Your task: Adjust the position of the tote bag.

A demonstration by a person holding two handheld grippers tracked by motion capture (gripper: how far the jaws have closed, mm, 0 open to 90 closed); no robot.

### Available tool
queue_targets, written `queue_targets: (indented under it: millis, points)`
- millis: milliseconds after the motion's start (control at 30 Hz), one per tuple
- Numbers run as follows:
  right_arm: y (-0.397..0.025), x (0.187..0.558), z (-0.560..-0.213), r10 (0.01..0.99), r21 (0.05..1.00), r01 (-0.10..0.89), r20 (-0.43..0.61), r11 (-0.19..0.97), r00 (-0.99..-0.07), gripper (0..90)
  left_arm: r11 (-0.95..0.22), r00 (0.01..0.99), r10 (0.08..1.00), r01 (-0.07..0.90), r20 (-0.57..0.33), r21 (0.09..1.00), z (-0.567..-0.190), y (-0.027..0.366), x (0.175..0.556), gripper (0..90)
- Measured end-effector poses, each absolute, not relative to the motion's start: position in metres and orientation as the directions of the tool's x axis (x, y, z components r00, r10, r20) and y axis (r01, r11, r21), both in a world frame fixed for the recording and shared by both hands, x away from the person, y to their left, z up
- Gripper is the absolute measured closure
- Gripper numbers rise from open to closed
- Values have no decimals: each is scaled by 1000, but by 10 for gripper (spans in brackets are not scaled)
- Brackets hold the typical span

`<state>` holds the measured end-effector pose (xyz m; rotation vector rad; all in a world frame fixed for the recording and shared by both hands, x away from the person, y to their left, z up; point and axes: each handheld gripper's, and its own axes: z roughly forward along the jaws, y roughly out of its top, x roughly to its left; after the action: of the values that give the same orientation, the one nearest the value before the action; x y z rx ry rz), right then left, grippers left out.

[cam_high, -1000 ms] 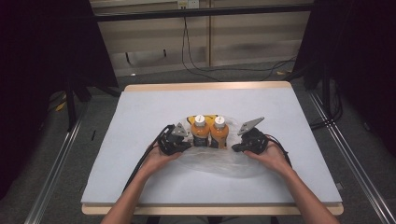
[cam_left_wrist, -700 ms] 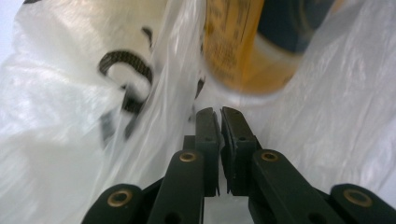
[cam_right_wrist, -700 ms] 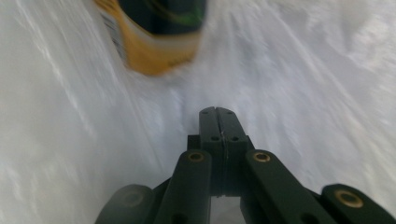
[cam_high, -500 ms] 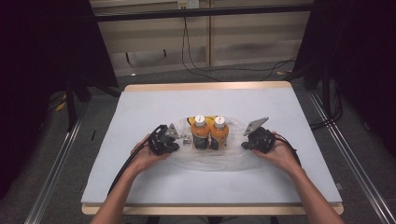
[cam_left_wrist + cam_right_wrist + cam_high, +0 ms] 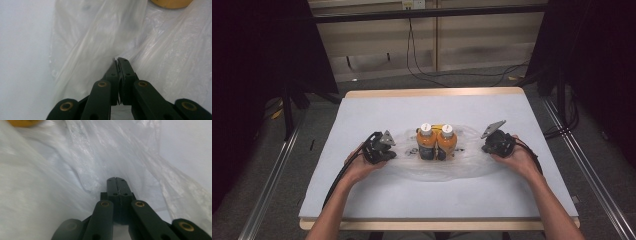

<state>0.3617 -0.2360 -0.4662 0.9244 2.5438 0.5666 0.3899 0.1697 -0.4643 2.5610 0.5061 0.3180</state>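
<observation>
- High view: two orange bottles [image 5: 436, 142] stand upright, touching side by side, on the clear plastic bag [image 5: 437, 167] spread flat at table [image 5: 362, 110] centre. Left gripper [image 5: 379, 148] sits at approx. 9 o'clock of the bottles, right gripper [image 5: 496, 141] at approx. 3 o'clock, each at one end of the bag.
- Left gripper view: jaws fully closed, tips together, pinching a fold of bag film [image 5: 105, 37]; an orange bottle base [image 5: 171, 3] shows at 1 o'clock.
- Right gripper view: jaws fully closed; film [image 5: 82, 150] bunches around the tips, so a pinch is likely, but whether film sits between the pads cannot be confirmed. Bottle [image 5: 22, 122] at 11 o'clock.
- Step in hand, as judged: hold both bag ends and draw or lift the film around the bottles.
- Procedure: keep both pinches firm; move both hands at equal rate and height. Uneven pull will prob. tip the bottles, which are tall and narrow.
- Avoid jerks: film is thin, may slip or tear at the pinch pts.
- Clearance: open table toward 12 o'clock, beyond the bottles, and toward 6 o'clock, near the person.
- Edges: right hand [image 5: 519, 159] is nearer the table's 3 o'clock edge than left hand [image 5: 362, 167] is to the 9 o'clock edge; limit outward travel on the right side.
</observation>
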Motion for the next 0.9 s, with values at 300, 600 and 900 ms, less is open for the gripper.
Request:
queue_targets:
  millis: [300, 600, 900]
  points:
    - [-253, 376, -466, 700, 495, 556, -165, 668, -695, 900, -782, 892, 441, 331, 94, 528, -464, 180, 402, 900]
    - [-249, 372, -464, 660, 477, 533, -144, 699, -738, 900, -805, 884, 451, 343, 124, 484, -462, 190, 406, 900]
    - [-255, 369, -461, 662, 444, 540, -182, 715, -727, 900, -820, 888, 438, 331, 140, 466, -461, 195, 392, 900]
